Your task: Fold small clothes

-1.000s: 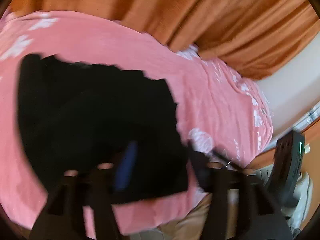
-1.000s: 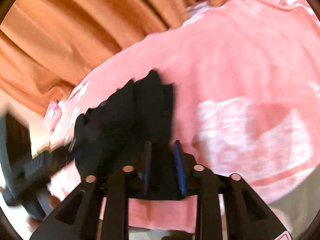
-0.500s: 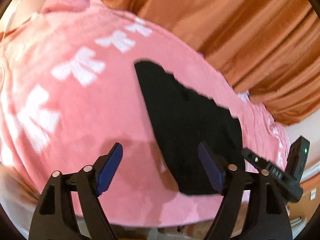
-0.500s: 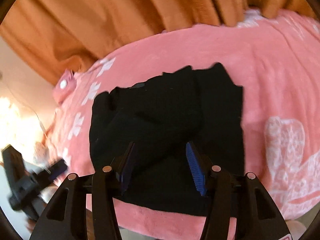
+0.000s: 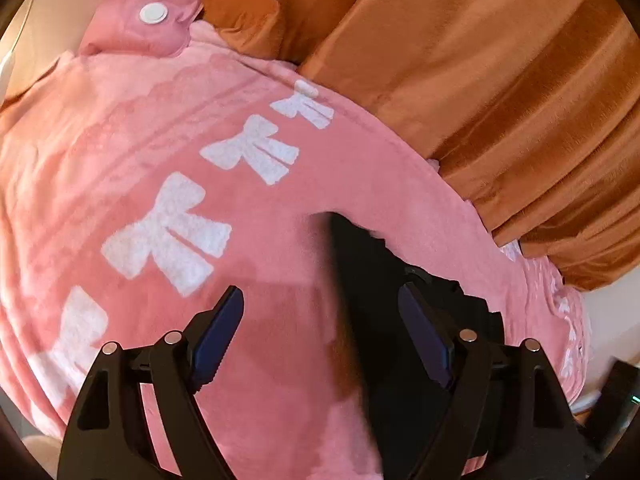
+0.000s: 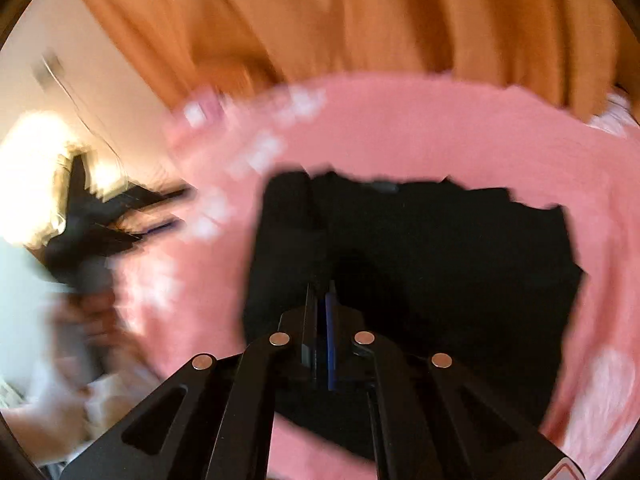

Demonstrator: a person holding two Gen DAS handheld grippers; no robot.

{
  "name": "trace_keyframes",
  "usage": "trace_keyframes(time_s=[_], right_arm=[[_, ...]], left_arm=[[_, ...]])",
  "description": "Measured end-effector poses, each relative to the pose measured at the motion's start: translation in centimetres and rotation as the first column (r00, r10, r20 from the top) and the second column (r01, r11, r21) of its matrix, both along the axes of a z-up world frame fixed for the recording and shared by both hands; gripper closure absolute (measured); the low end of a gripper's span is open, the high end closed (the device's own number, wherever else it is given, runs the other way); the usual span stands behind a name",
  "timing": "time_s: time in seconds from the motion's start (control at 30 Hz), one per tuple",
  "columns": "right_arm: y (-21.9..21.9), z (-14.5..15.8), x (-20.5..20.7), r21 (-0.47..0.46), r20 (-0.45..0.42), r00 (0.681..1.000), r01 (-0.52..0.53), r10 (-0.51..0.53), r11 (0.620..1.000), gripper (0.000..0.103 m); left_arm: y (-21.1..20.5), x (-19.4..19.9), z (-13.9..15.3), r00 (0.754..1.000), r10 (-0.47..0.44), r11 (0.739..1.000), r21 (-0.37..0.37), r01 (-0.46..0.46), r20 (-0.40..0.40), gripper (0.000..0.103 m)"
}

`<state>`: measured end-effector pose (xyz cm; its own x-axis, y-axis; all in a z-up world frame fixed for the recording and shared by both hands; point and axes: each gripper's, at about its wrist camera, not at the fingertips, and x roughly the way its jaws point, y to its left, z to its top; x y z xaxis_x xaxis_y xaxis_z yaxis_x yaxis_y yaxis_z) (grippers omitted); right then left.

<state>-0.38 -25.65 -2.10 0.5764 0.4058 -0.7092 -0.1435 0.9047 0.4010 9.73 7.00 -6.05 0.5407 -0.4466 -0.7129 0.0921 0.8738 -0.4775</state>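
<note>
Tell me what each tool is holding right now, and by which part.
Left tool: open, holding nothing. Right tool: shut on the black fabric garment, at its near edge toward the left side; blur hides the exact part.

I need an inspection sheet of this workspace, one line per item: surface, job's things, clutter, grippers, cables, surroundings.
Surface: pink blanket with white bow prints.
Job's things: black garment lying partly folded on the blanket.
Clutter: pink pouch with a white button at the far edge.
Grippers: left gripper open above the blanket at the garment's edge; right gripper shut, over the garment, grip unclear.
Cables: nothing seen.
Surroundings: orange curtain behind.
</note>
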Motion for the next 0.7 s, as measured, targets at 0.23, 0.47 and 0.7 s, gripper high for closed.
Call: trace_keyframes(time_s=[0.23,0.47,0.7], right_arm=[[-6.4,-5.4,-9.6,-0.031,-0.214,0.942,0.259,-0.260,0.965,0.098],[-7.9,-5.0,-9.2,-0.013,-0.177,0.920,0.354,-0.351,0.935,0.050],[-9.2,-6.3,-3.9,0.027,-0.203,0.937,0.297,-0.286,0.955,0.042]], left_arm=[[-5.4,1.1,-2.1,0.994,-0.094,0.995,-0.035,0.092,-0.063,0.025],[-10.0,-1.7,-2.0,0.973,-0.217,0.975,-0.054,0.214,-0.075,0.023],[-10.1,-9.7,-5.5,0.925,-0.344,0.939,-0.038,0.343,-0.160,0.022]])
